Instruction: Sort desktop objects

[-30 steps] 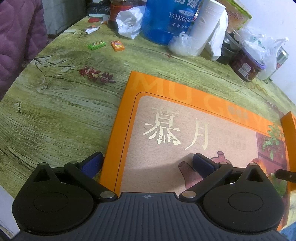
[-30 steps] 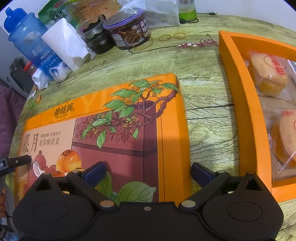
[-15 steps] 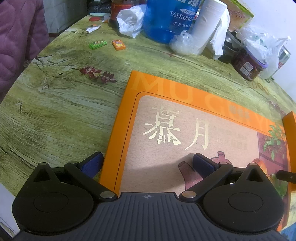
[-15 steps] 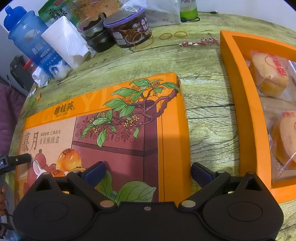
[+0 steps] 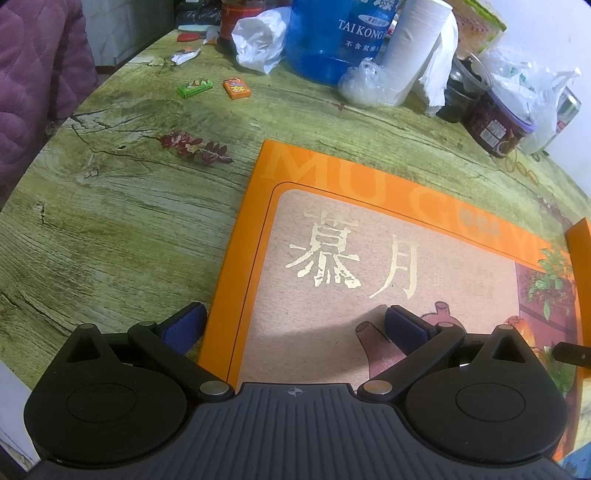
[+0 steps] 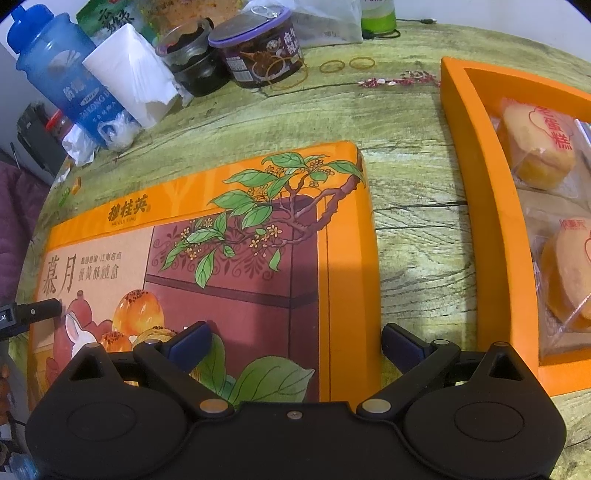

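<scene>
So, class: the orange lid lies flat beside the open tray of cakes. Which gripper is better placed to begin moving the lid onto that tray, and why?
Probably the right gripper: its open jaws straddle the lid edge nearest the tray. The left gripper, also open, straddles the far edge.

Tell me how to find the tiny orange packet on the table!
Start at the big blue water bottle at the far edge of the table. Look just in front of it and to the left, where two little packets lie side by side. The orange packet is the one nearer the bottle; its neighbour, the green packet, is longer.
</scene>
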Available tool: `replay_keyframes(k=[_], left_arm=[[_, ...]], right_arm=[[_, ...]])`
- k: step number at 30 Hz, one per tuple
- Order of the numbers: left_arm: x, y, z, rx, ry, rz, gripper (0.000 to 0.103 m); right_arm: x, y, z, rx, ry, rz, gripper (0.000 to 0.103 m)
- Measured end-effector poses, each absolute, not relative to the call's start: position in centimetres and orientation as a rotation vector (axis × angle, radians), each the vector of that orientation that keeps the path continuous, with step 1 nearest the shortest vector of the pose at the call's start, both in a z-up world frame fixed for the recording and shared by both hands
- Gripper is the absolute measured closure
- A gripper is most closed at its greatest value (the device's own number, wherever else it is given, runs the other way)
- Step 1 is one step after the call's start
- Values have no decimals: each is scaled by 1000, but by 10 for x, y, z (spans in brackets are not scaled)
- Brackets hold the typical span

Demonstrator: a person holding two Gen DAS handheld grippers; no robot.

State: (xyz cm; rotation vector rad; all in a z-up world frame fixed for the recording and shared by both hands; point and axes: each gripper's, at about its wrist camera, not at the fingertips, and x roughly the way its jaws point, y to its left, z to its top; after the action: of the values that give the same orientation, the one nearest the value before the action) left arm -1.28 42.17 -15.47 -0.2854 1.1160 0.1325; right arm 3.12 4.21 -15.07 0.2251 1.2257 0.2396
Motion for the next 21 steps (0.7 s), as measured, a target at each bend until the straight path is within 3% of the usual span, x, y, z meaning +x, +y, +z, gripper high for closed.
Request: replay_keyframes(k=[21], left_arm=[[-14, 422, -155, -270, 1120, 127, 0]], right_arm=[[25, 43, -149, 220, 1237, 240, 4]])
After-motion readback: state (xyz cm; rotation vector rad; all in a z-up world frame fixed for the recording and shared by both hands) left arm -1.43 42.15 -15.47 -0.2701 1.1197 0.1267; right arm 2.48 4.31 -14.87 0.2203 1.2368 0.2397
